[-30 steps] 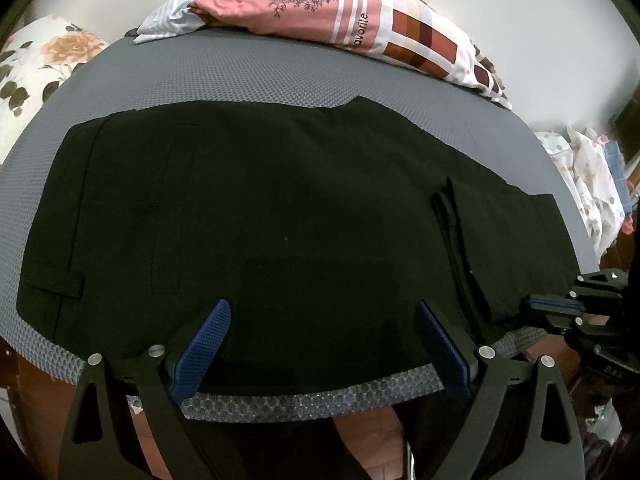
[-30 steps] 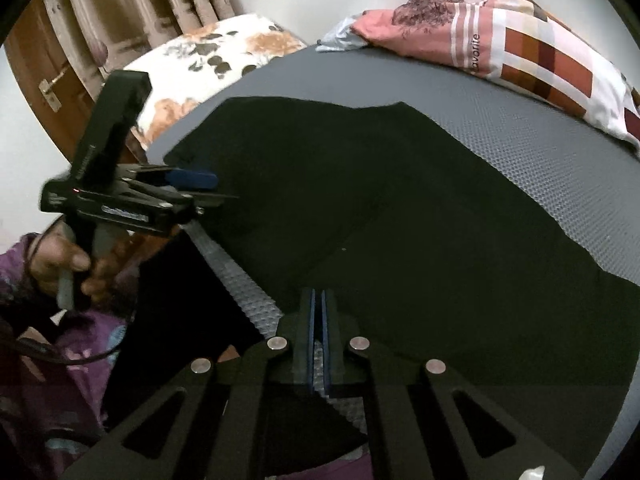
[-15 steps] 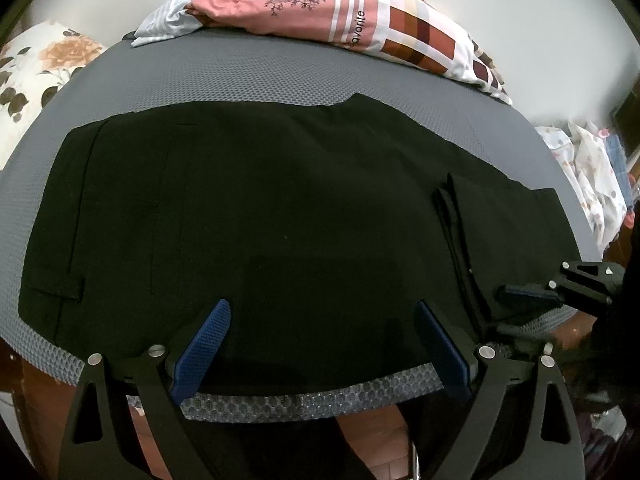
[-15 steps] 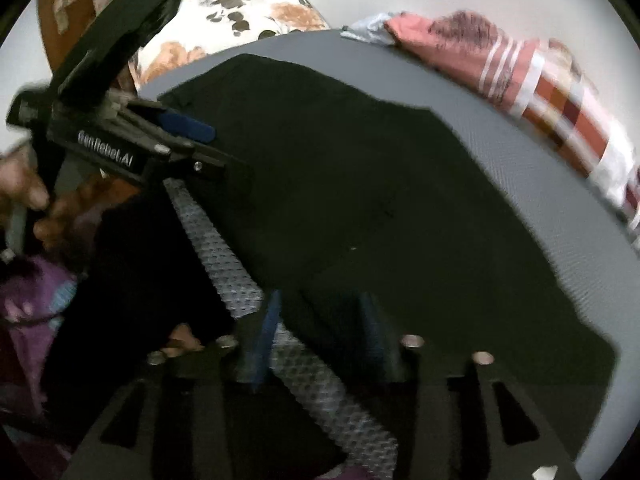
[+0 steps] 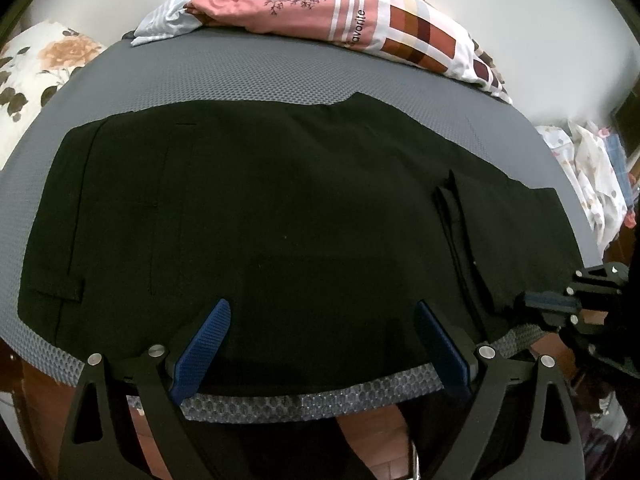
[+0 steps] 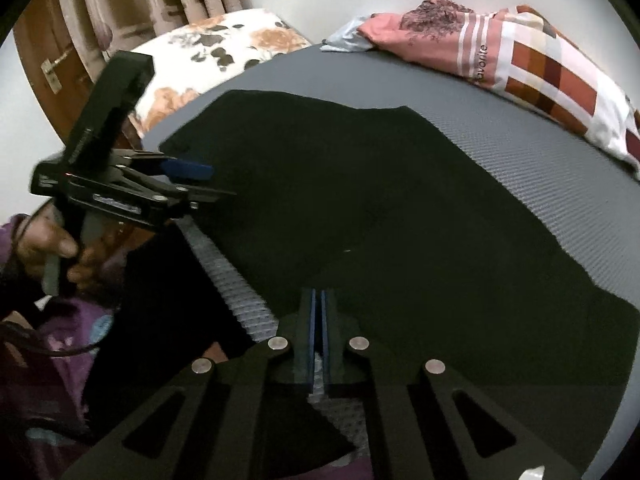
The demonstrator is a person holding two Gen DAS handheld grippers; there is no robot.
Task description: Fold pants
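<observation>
The black pants (image 5: 280,208) lay spread flat across the grey mattress (image 5: 248,76), waistband toward the floral pillow (image 5: 36,60), one leg end already turned back on itself near the far side, so the folding looked only begun. The left gripper (image 5: 320,344) hovered over the near edge with its jaws spread wide and nothing between them, seemingly waiting to take the hem where the cloth hung over the mattress edge. The right gripper (image 6: 319,320) sat at the leg end, jaws having just closed; they were clenched, and whether they pinched cloth I could not tell, the fabric being so dark. A pink patterned blanket (image 5: 360,28) lay heaped along the far wall, well apart from the pants, and loose laundry (image 5: 592,184) sat beyond the mattress. Nothing lay across the pants.
</observation>
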